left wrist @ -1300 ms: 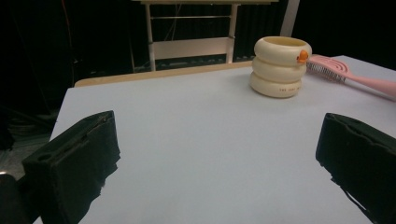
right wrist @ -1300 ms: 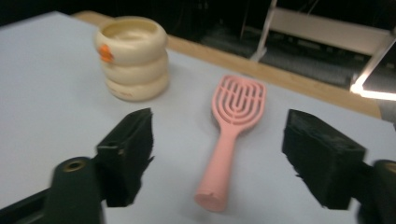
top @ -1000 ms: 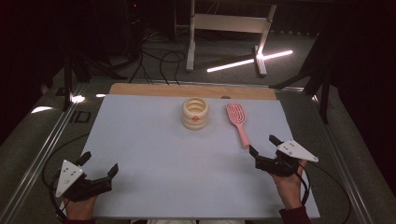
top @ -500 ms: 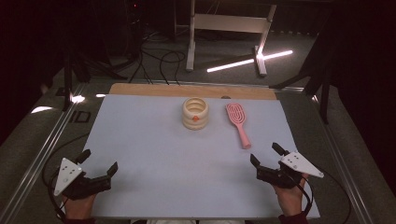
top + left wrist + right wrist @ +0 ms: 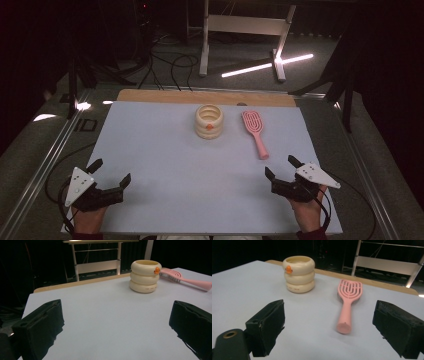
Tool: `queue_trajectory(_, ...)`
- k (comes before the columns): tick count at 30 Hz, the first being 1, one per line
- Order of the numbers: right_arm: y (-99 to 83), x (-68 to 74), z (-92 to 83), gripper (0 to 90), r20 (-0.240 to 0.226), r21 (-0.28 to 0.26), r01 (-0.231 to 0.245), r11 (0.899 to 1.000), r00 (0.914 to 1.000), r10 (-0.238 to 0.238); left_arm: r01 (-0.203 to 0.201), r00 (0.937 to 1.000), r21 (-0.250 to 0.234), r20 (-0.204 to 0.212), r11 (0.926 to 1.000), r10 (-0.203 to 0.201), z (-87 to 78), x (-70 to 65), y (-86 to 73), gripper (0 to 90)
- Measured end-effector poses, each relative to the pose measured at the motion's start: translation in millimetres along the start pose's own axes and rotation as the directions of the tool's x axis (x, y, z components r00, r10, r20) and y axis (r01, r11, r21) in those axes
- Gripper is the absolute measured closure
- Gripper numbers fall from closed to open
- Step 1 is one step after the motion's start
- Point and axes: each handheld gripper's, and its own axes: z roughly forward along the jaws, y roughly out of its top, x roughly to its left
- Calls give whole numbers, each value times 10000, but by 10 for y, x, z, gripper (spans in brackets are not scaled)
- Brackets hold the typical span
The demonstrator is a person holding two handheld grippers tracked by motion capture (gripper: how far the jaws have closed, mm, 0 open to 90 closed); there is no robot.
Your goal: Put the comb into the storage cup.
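Both grippers sit at the near edge of the pale blue-grey table mat [image 5: 165, 165], nothing held. The left gripper [image 5: 109, 172] has its jaws spread wide over bare mat, and the right gripper [image 5: 281, 166] is just as wide open — both empty.

The thing that matters is the pink plastic hairbrush with the slotted paddle head [image 5: 255, 131]. It lies flat on the mat just ahead of the right gripper, a touch toward the middle, well apart from the left one. So the right hand is clearly the nearer one. Its long axis runs near to far: the rounded handle end [image 5: 344, 327] points back at the right jaws and the head sits farther off. In the right gripper view the handle lines up almost dead centre between the jaws, so I'd guess a straight push forward gets a grip across the handle.

Just left of the brush head, not touching — a cream ribbed cup shaped like three stacked rings with a small orange duck mark [image 5: 210, 121], standing upright. Beyond that is the wooden table edge [image 5: 165, 96].
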Motion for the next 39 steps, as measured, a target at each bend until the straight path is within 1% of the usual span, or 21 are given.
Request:
queue_trajectory(5, -3, -11, 17, 110, 108, 194, -43, 9998, 9999, 41, 22, 10000, -21, -45, 10000, -22, 1, 11, 4, 0)
queue_trajectory(7, 4, -18, 21, 111, 186, 318, -86, 9995, 9998, 80, 96, 9999, -12, -81, 10000, -96, 17, 19, 5, 0)
queue_trajectory(10, 27, -36, 30, 110, 144, 521, -135, 9985, 9998, 128, 84, 9999, 29, -74, 10000, -84, 51, 25, 14, 0)
queue_trajectory(14, 42, -42, 40, 110, 194, 631, -192, 9978, 9997, 180, 46, 10000, 55, -56, 10000, -46, 83, 18, 27, 0)
queue_trajectory(16, 83, -44, 62, 100, 103, 859, -282, 9959, 9996, 274, 3, 10000, 51, -41, 10000, -3, 99, 16, 37, 0)
queue_trajectory(17, 83, -44, 62, 100, 103, 859, -282, 9959, 9996, 274, 3, 10000, 51, -41, 10000, -3, 99, 16, 37, 0)
queue_trajectory(18, 101, -42, 70, 100, 111, 932, -206, 9954, 9997, 196, -20, 10000, 43, -76, 10000, 20, 110, 13, 49, 0)
queue_trajectory(21, 195, -19, 96, 99, 91, 1019, -261, 9944, 9996, 253, -45, 9999, 40, -98, 10000, 46, 118, 10, 54, 0)
queue_trajectory(22, 195, -19, 96, 99, 91, 1019, -261, 9944, 9996, 253, -59, 9999, 44, -91, 10000, 59, 122, 9, 52, 0)
queue_trajectory(25, 309, -6, 127, 99, -107, 1077, -349, 9936, 9993, 363, -83, 9999, 111, -88, 9999, 84, 131, 13, 34, 0)
queue_trajectory(27, 354, 4, 146, 99, -133, 1122, -288, 9933, 9994, 304, -83, 9999, 115, -110, 9999, 85, 134, 16, 26, 0)
queue_trajectory(31, 433, 0, 199, 97, -163, 1247, -478, 9910, 9986, 502, -45, 9999, 86, -137, 10000, 46, 128, 28, 23, 0)
queue_trajectory(34, 479, -10, 228, 96, -105, 1362, -498, 9894, 9986, 517, -38, 9999, 114, -150, 9999, 40, 125, 30, 18, 0)
queue_trajectory(35, 534, -32, 270, 95, -40, 1692, -629, 9836, 9979, 645, -3, 9999, 121, -148, 9999, 5, 127, 30, 7, 0)
queue_trajectory(37, 563, -48, 300, 95, -72, 1823, -747, 9804, 9970, 773, -12, 9999, 155, -149, 9999, 15, 125, 29, 0, 0)
queue_trajectory(39, 599, -59, 324, 95, -10, 1922, -692, 9789, 9975, 707, 22, 9999, 145, -150, 9999, -19, 119, 32, -6, 0)
